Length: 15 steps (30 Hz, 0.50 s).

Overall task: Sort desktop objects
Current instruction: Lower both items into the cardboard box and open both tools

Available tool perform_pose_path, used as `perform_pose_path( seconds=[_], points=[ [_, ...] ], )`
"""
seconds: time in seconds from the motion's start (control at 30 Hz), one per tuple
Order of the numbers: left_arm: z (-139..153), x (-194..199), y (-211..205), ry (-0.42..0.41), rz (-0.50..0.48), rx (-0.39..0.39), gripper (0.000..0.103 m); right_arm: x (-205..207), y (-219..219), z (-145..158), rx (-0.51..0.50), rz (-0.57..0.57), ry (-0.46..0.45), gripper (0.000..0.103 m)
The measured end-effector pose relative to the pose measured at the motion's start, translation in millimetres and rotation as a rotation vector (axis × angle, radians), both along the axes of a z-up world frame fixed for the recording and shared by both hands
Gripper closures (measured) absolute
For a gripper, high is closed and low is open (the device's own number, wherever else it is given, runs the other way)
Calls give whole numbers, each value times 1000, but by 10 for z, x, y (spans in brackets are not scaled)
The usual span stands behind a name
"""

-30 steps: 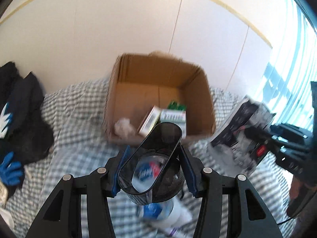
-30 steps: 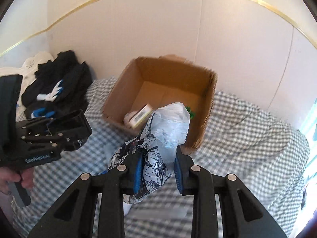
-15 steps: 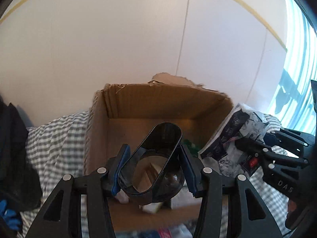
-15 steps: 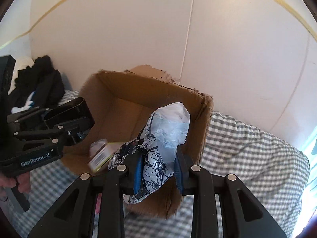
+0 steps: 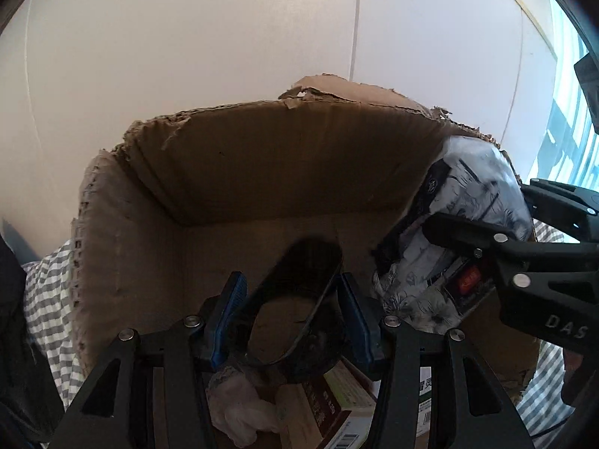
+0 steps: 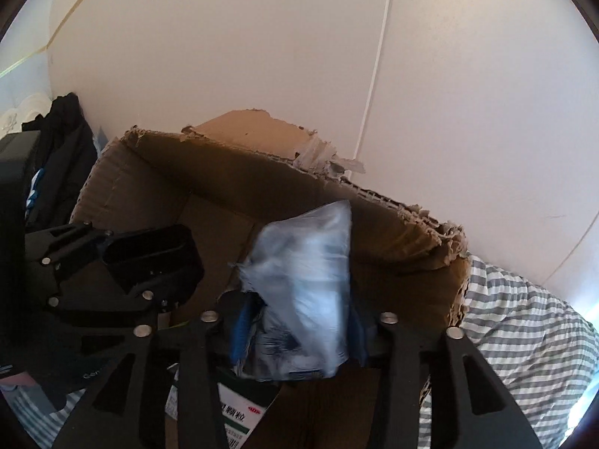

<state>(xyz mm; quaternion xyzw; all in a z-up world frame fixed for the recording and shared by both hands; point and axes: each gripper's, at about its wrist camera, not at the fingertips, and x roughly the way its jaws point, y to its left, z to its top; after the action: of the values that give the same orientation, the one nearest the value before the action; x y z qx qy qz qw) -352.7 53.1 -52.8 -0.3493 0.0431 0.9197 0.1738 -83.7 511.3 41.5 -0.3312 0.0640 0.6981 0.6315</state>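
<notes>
A grey-and-white checked cloth [image 6: 524,340] covers the surface. Left of it, dark clothing [image 6: 63,157] is heaped against the white wall [image 6: 262,37] rising behind.

We read "DAS" in pale letters on the black body of the right gripper [image 5: 483,224]. A white and green carton [image 6: 239,417] in the cardboard box [image 6: 404,254] carries two bold Chinese characters, "颗粒", over a green band. Its barcode digits are too small for us to read.
</notes>
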Motion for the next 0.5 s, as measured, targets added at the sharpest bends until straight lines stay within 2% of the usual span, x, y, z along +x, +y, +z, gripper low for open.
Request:
perform_pose_path(
  seconds=[0.03,0.07,0.1,0.23,0.33,0.5],
  points=[
    [0,15,-7,-1,-11,4,44,13,-22,13,4,4,14,50],
    [2,27,-11,-1,-12,4,32,25,-44,30,10,2,23,44],
    [6,46,-15,2,-5,-1,19,36,-71,54,20,-3,31,42],
    [37,148,27,26,-13,-29,13,47,-200,181,63,-14,39,36],
    [89,252,5,45,6,-45,11,36,-229,216,62,-53,12,21],
    [196,456,-174,32,52,-7,11,114,-385,241,65,-69,54,21]
  ],
)
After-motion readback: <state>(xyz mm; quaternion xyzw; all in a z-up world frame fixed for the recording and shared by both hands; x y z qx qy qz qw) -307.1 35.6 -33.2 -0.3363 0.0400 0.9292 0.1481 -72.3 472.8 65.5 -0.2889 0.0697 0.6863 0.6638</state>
